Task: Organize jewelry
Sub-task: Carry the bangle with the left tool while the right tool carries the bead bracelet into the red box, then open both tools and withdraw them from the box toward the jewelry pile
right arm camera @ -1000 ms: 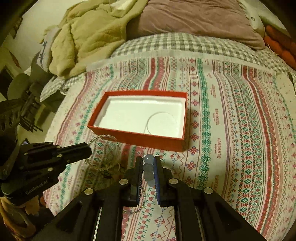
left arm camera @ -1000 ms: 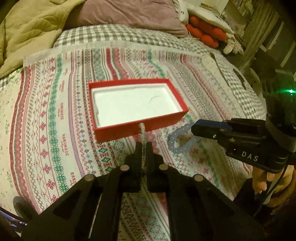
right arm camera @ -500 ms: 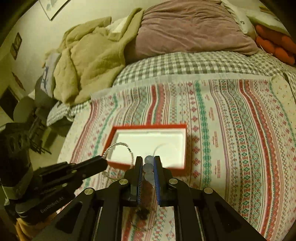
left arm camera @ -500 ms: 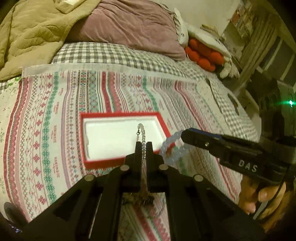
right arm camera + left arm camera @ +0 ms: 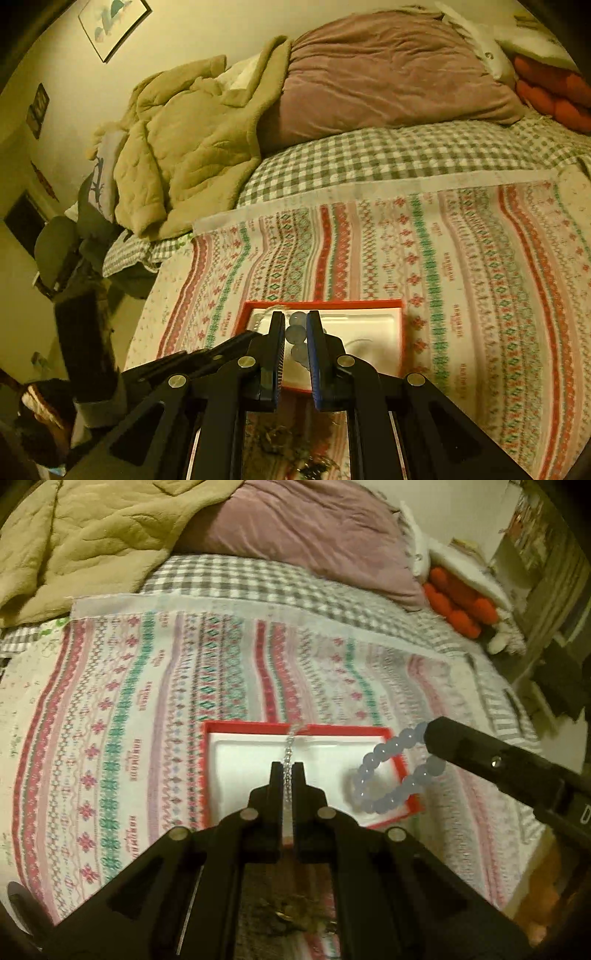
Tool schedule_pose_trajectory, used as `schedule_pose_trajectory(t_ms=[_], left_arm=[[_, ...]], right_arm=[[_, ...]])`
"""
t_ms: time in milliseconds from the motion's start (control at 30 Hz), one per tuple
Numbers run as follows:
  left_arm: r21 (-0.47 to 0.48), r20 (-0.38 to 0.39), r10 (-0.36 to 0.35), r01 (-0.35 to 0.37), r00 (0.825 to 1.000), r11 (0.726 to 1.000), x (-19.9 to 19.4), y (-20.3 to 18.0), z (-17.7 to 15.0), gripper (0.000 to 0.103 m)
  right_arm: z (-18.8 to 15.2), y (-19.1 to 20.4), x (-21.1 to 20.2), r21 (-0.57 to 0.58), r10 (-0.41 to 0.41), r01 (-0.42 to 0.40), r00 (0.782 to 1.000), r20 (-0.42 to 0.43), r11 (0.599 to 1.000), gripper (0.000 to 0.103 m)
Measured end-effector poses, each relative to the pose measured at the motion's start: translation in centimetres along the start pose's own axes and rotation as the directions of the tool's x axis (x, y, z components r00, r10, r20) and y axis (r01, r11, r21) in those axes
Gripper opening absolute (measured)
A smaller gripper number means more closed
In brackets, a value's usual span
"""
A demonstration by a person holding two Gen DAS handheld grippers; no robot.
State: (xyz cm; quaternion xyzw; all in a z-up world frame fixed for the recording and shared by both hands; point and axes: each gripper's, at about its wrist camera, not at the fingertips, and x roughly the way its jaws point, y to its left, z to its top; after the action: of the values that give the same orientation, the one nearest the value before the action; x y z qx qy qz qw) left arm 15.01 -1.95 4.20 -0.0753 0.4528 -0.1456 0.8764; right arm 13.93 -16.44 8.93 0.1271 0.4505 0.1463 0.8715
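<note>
A red box (image 5: 400, 766) with a white lining lies open on the patterned cloth; its red rim (image 5: 325, 304) shows in the right wrist view too. My left gripper (image 5: 287, 770) is shut on a thin silver chain bracelet (image 5: 290, 744) that sticks up over the box. My right gripper (image 5: 295, 320) is shut on a pale blue bead bracelet (image 5: 296, 334). In the left wrist view that bead bracelet (image 5: 384, 771) hangs as a loop from the right gripper's black fingers (image 5: 461, 747), above the box's right edge. A tangle of other jewelry (image 5: 291, 915) lies on the cloth below my left gripper.
The patterned cloth (image 5: 147, 709) covers a bed with a checked sheet (image 5: 388, 155). A tan blanket (image 5: 184, 147), a mauve pillow (image 5: 388, 74) and an orange plush toy (image 5: 458, 605) lie at the back. A thin wire loop (image 5: 369, 343) lies inside the box.
Both grippers have risen and drawn back from the box with their bracelets. The box now looks smaller and lower in both views, and the bead loop hangs over its right edge.
</note>
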Motion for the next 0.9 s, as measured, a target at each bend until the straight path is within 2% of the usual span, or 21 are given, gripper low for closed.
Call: schedule_pose_trajectory(t_ms=[167,400,500,633,833,900], left_arm=[[0.005,-0.026,0.069,-0.069,0.997,0.998,1.3,0.9,-0.2,0.005],[0.021,-0.034,0.126,-0.125,0.992,0.992,2.3,1.2,-0.3,0.005],[0.032,-0.031,0.153,-0.152,0.988,0.988,2.2,0.8,-0.2,0.006],[0.040,-0.012,0.156,-0.156,0.988,0.987,1.2,0.2,-0.1,0.033],[0.059,0.002,0.166,-0.166,0.986,0.984,-0.3,-0.6,-0.5,0.057],[0.064,0.001,0.175,-0.174,0.985,0.983,-0.7,-0.8,-0.8,0.060]], right_arm=[[-0.3,-1.7,2.5,0.005,-0.066,0.067,0.997,-0.049,0.998,0.012],[-0.4,-4.3,4.7,0.008,-0.155,0.156,0.985,-0.072,0.988,0.012],[-0.4,-4.9,4.8,0.010,-0.158,0.159,0.984,-0.076,0.987,0.012],[-0.1,-4.7,3.5,-0.020,-0.185,0.184,0.982,-0.049,0.983,0.017],[-0.6,-4.6,1.4,-0.052,-0.211,0.208,0.976,-0.049,0.977,0.017],[-1.0,-4.9,0.7,-0.051,-0.218,0.216,0.975,-0.048,0.975,0.018]])
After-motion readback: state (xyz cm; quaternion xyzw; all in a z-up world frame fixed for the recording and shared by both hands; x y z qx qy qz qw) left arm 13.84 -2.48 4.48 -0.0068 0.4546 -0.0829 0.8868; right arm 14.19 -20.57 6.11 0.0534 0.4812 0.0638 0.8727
